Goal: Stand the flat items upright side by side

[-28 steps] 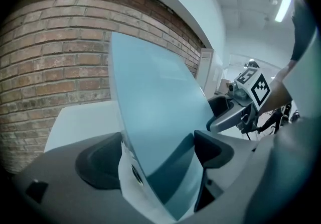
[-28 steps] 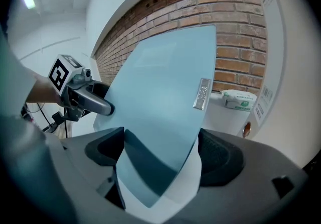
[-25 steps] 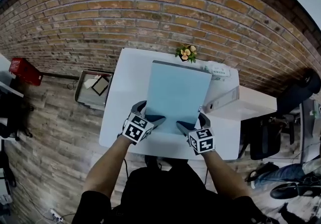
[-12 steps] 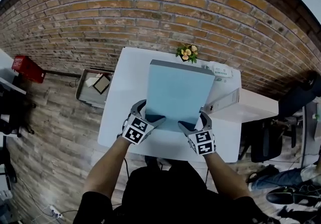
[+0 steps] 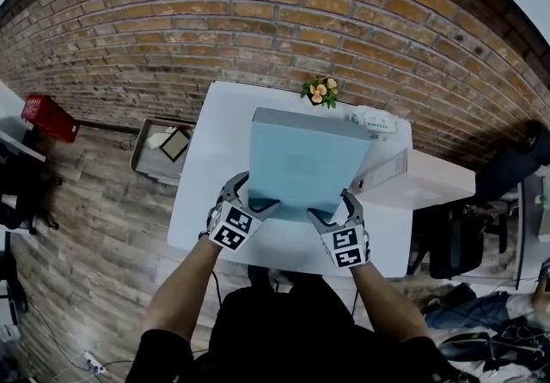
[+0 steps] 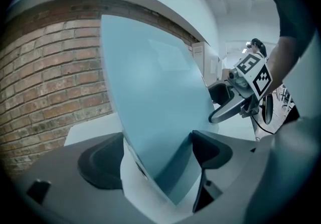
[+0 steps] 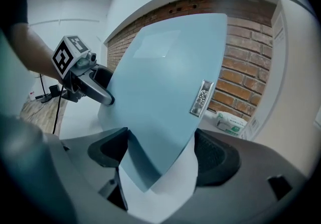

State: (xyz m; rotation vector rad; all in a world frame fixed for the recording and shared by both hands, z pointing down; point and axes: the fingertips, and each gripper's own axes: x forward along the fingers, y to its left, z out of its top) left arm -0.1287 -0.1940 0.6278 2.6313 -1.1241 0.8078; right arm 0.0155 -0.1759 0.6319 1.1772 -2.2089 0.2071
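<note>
1. Clamping the near left corner of the light-blue flat rectangular box [image 5: 301, 158], the left gripper [image 6: 158, 157] has wide jaws that have just been closing on it.
2. The right gripper [image 7: 160, 155] grips the near right corner likewise, with wide jaws that have just been closing and the box between them.
3. The box tilts, far edge raised, over the white rectangular table [image 5: 206, 167].
4. Beyond it sit a small bunch of orange flowers [image 5: 320, 91] and a white tissue pack [image 5: 374, 121], near the red brick wall [image 5: 172, 21].
</note>
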